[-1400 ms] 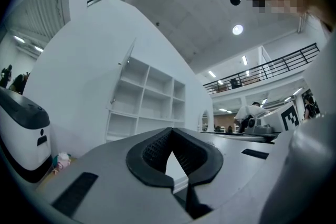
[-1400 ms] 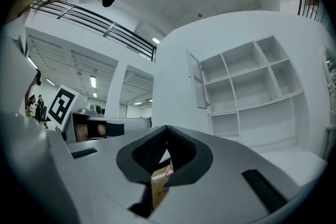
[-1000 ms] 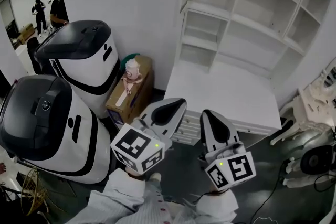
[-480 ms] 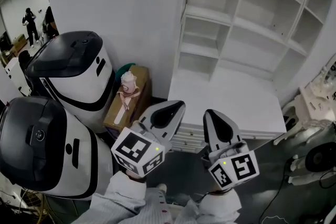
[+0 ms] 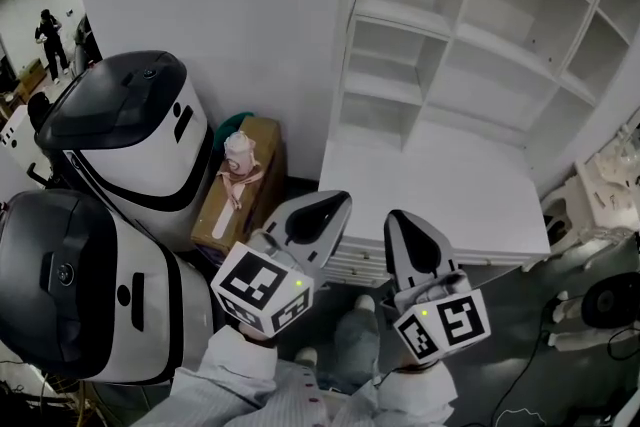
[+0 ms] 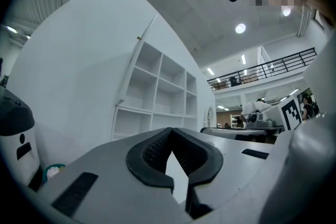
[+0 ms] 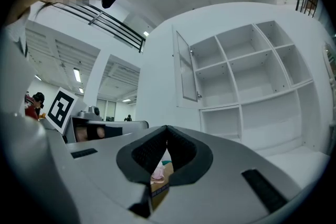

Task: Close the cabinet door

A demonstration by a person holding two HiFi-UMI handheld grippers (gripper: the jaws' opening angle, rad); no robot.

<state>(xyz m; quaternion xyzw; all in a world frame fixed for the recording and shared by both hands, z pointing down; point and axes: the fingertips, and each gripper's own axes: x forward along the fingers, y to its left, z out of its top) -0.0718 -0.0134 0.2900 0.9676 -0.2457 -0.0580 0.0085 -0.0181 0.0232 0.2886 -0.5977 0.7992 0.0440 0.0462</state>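
Observation:
The tall white cabinet (image 5: pixel 480 45) with open shelves fills the upper right of the head view. Its narrow door (image 5: pixel 352 10) stands open on the left side and shows edge-on; in the right gripper view the door (image 7: pixel 187 68) is a glazed panel swung out from the shelves. My left gripper (image 5: pixel 335 202) and right gripper (image 5: pixel 398 218) are side by side, low in the view, pointing toward the cabinet and well short of it. Both are shut with nothing between the jaws, as the left gripper (image 6: pixel 170 132) and right gripper (image 7: pixel 167 128) show in their own views.
Two big white-and-black machines (image 5: pixel 140 130) (image 5: pixel 80 285) stand at the left. A cardboard box (image 5: pixel 245 185) with a small doll sits against the wall. A white counter (image 5: pixel 440 200) with drawers juts out below the shelves. A white chair (image 5: pixel 610 180) stands at the right.
The cabinet and counter have drawn a little closer and the machines have slid left and down. Both grippers keep their places in the view, still shut. A leg now shows between them.

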